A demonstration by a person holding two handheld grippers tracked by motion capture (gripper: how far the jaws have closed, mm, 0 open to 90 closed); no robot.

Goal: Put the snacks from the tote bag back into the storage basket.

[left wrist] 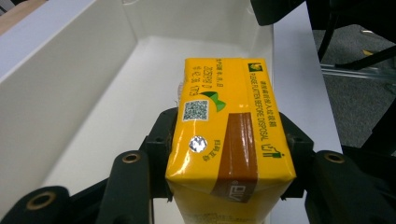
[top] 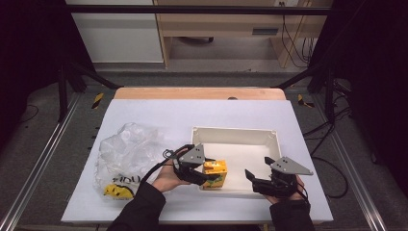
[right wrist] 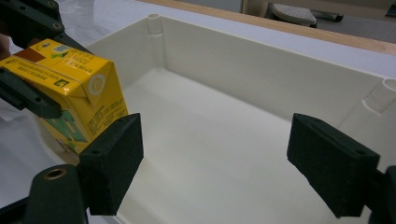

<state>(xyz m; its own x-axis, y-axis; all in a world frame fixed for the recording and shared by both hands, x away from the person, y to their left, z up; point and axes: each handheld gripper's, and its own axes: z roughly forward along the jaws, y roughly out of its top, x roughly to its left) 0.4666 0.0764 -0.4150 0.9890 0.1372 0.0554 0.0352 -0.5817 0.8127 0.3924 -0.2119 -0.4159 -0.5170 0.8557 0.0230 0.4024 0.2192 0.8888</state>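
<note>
While the left gripper [top: 208, 174] sits at the near-left corner of the white tray [top: 235, 132], its 2 black jaws are clamped on a yellow drink carton [top: 214, 173], 1 jaw on each long side. In the left gripper view the carton [left wrist: 229, 140] lies lengthwise between the jaws, printed top face up with a QR code, a brown band and a small foil spot, and it hangs over the tray [left wrist: 56, 98] floor, close to the tray's right-hand wall in that view. From the high view the carton is at about 7 o'clock within the tray, right at the near rim; whether it touches the floor cannot be told.

Right gripper [top: 257, 179] is at roughly 5 o'clock of the tray, just outside the near rim, held by the person's right hand. Its jaws stand wide apart with nothing between them; in the right gripper view [right wrist: 215, 158] the bare tray interior [right wrist: 261, 70] shows in the gap, and the carton [right wrist: 70, 79] in the other gripper's jaws shows tilted at about 10 o'clock.

Crumpled clear plastic bag [top: 126, 153] lies on the white table cover [top: 192, 110] at 9 o'clock of the tray, well apart from it, with a yellow item [top: 118, 191] at its near end. Left hand [top: 168, 177] rests just beside the bag's right edge.
</note>
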